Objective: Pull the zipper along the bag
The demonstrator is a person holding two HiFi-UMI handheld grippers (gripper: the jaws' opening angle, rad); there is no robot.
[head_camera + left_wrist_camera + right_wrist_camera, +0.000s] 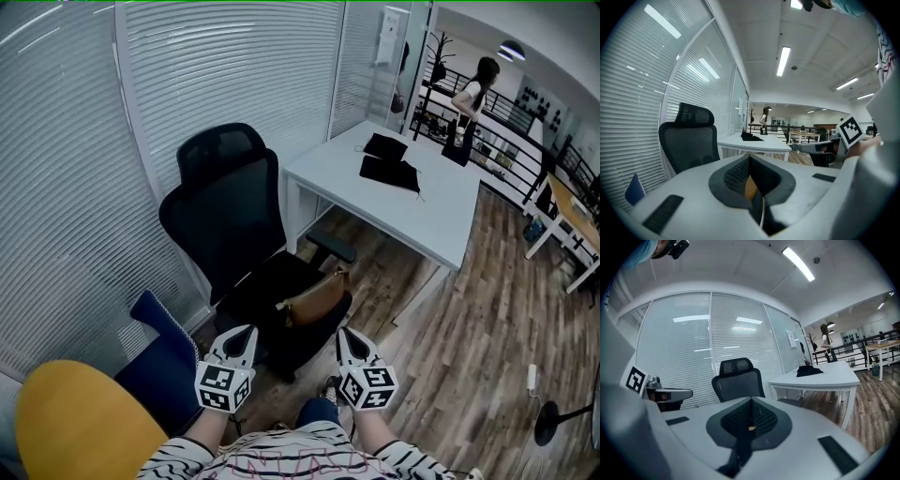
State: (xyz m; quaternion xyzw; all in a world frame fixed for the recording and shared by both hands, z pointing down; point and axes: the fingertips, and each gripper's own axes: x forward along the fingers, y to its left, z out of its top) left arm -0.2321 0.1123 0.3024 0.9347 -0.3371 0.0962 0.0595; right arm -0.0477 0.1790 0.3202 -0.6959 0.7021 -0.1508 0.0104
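- A downward view from the wearer's head shows a black mesh-backed office chair (225, 216) standing on a wood-plank floor (487, 319), in front of a wall of white slatted blinds (75, 187).
- A brown soft bag (314, 298) lies on the chair's seat, towards its front right edge. Its zipper is too small to make out.
- The left gripper (249, 329), white with a square-marker cube, is held just short of the seat's near edge, to the left of the bag and not touching it.
- The right gripper (343, 332) is held level with it, just right of the bag and also apart from it.
- In the left gripper view the jaws are pressed together at their tips (750, 157) and grip nothing; a thin tan sliver shows low in the gap behind them.
- In the right gripper view the jaws are likewise closed tip to tip (751, 401), with nothing held between them.
- Striped sleeves (281, 459) show at the bottom edge.
- A white rectangular table (422, 220) stands beyond the chair, with flat black items (389, 172) on it.
- A yellow rounded surface (80, 422) and a blue chair (164, 370) sit at lower left.
- A person (473, 92) stands far back by a railing.
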